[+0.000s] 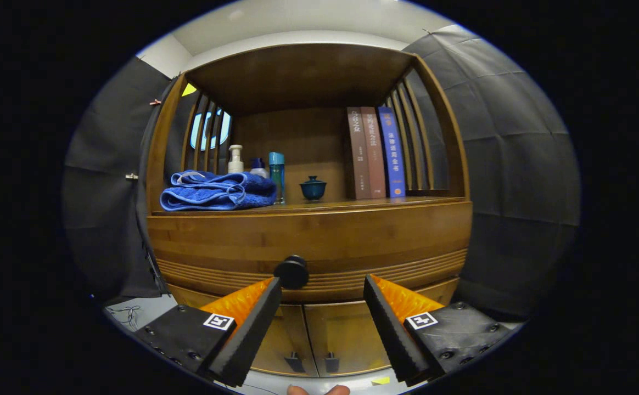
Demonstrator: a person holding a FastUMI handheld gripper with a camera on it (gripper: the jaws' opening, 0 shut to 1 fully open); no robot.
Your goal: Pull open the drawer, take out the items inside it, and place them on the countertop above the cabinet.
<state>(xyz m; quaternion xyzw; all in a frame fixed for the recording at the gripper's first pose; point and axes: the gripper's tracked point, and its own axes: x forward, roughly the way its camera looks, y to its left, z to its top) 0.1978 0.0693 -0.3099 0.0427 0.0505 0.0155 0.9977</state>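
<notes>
Wooden drawer (308, 241) sits closed under the countertop (319, 206), its dark round knob (292, 272) just ahead of the left fingertip. The gripper (322, 288) is spread wide, holding nothing. Since the knob lies off-centre toward one finger, closing now would likely nudge it or slip off rather than clamp it.
</notes>
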